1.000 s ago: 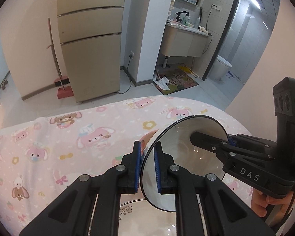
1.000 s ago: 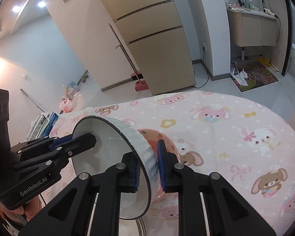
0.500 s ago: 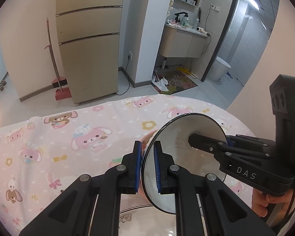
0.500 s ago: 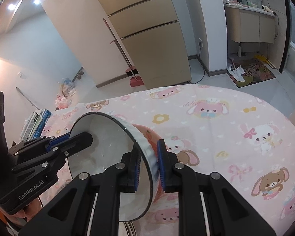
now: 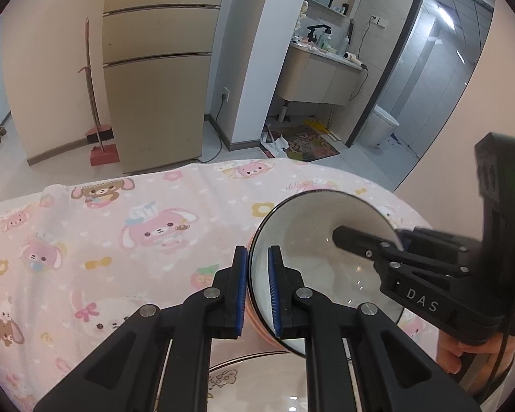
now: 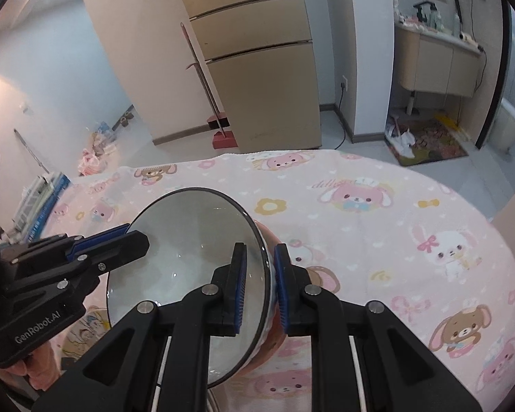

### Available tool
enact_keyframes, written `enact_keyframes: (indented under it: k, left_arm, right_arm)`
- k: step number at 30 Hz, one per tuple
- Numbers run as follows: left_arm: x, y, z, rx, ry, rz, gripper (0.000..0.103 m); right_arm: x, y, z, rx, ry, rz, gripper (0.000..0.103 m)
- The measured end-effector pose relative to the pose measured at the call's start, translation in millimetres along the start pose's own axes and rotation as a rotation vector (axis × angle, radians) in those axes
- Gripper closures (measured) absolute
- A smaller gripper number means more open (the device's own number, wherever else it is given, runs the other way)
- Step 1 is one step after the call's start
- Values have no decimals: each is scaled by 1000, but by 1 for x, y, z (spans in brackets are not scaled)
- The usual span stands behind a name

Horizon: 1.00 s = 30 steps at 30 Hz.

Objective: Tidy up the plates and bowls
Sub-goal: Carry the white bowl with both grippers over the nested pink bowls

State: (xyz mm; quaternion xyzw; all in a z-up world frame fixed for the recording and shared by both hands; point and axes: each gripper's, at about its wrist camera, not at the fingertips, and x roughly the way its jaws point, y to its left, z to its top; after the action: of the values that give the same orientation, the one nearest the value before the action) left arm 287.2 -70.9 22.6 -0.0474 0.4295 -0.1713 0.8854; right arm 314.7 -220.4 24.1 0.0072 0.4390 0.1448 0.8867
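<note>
A bowl (image 5: 326, 267), white inside with a dark rim and a pink outside, is held in the air above the pink cartoon tablecloth (image 5: 120, 240). My left gripper (image 5: 257, 292) is shut on its left rim. My right gripper (image 6: 261, 285) is shut on the opposite rim of the same bowl (image 6: 195, 257). The right gripper shows in the left wrist view (image 5: 398, 240) and the left gripper in the right wrist view (image 6: 134, 233). A cream plate (image 5: 257, 384) with small drawings lies on the table just below the bowl.
The table's far edge (image 5: 175, 168) drops to a tiled floor. Beyond stand a beige fridge (image 5: 154, 68), a red broom and dustpan (image 5: 99, 144), and a bathroom vanity (image 5: 322, 72). A plate edge (image 6: 82, 333) shows under the left gripper.
Both grippers have carried the bowl a little toward me and lower. The bowl's opening has turned more toward the cameras. Both grips are unchanged.
</note>
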Motion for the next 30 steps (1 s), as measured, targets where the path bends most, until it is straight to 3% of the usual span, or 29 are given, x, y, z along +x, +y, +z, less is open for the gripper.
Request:
enact_keyframes:
  k: [5,17,21,24,30]
  left_arm:
    - [3,0,-6,7,4,3,90]
    - [0,1,-6,6,17,-3,90]
    - [1,-2,-7,-7,42,-63,90]
    - [-2,-12,-9,41,25,-11,90]
    - [-6,-8,-7,32,11,9,90]
  right_arm:
    - [-1,16,-2,-97,-6,-108,87]
    - [-2,17,-2,-145,20,-136,87]
    - [-4,16,-4,-153,36,-124,83]
    - [-4,16,-5,-164,36,-125,83]
    - [-6,11,-3,-140,43,-84,82]
